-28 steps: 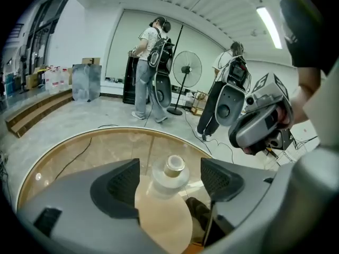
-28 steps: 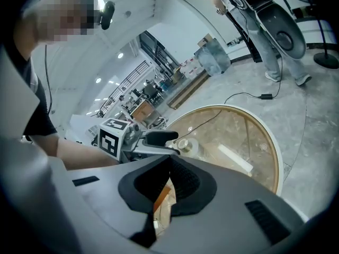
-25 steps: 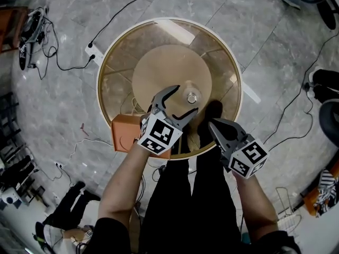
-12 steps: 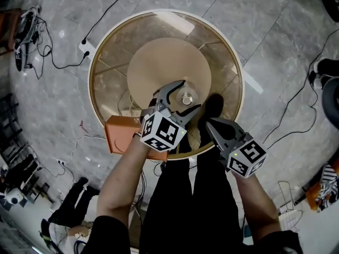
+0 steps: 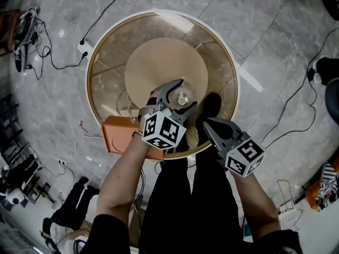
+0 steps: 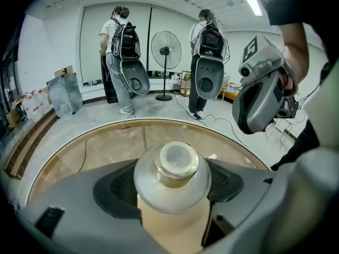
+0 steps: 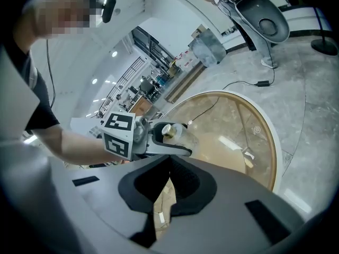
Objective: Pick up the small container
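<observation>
Left gripper (image 5: 186,93) is clamped on the small container (image 6: 172,180) over the round table (image 5: 108,57), right gripper (image 5: 207,124) has its 2 jaws pressed together, empty.

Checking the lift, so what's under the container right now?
The container, held by the left gripper, is above the tan disc of the table. Its base is covered, so contact with the table can't be seen.

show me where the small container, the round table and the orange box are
small container (image 6: 172,181): left gripper view, its rounded silver shoulder
round table (image 5: 106,67): head view, bare glass at its left
orange box (image 5: 119,134): head view, its top face
</observation>
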`<control>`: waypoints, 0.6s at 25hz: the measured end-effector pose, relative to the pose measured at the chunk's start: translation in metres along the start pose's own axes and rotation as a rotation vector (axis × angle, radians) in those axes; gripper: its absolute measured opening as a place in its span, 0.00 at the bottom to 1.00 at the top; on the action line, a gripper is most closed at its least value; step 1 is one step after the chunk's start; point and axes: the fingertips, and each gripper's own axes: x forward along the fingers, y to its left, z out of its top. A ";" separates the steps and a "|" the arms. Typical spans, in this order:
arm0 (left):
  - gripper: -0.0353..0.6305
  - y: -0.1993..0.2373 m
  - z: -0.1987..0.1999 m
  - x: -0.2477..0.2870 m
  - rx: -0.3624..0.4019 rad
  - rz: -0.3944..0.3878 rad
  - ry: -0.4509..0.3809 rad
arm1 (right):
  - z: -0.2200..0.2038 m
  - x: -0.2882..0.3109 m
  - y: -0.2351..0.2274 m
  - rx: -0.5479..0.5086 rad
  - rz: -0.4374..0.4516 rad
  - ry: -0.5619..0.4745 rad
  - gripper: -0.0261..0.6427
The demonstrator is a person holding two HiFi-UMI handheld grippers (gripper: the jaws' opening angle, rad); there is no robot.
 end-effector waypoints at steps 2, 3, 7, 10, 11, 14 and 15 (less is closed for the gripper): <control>0.58 -0.002 0.001 -0.002 -0.003 0.008 0.012 | 0.003 -0.006 0.003 -0.001 -0.003 -0.006 0.06; 0.58 -0.004 0.003 -0.004 -0.011 0.008 0.011 | 0.004 -0.008 0.006 -0.003 -0.001 -0.008 0.06; 0.57 -0.008 0.024 -0.026 -0.041 0.009 -0.001 | 0.016 -0.025 0.026 -0.031 -0.028 -0.005 0.06; 0.57 -0.011 0.057 -0.057 -0.070 0.018 -0.031 | 0.036 -0.047 0.058 -0.083 -0.051 -0.003 0.06; 0.57 -0.009 0.072 -0.069 -0.073 0.028 -0.048 | 0.045 -0.054 0.070 -0.099 -0.048 -0.013 0.06; 0.57 -0.006 0.115 -0.114 -0.062 0.061 -0.099 | 0.070 -0.075 0.116 -0.138 -0.033 -0.054 0.06; 0.57 -0.007 0.127 -0.131 -0.061 0.071 -0.116 | 0.075 -0.082 0.132 -0.158 -0.034 -0.066 0.06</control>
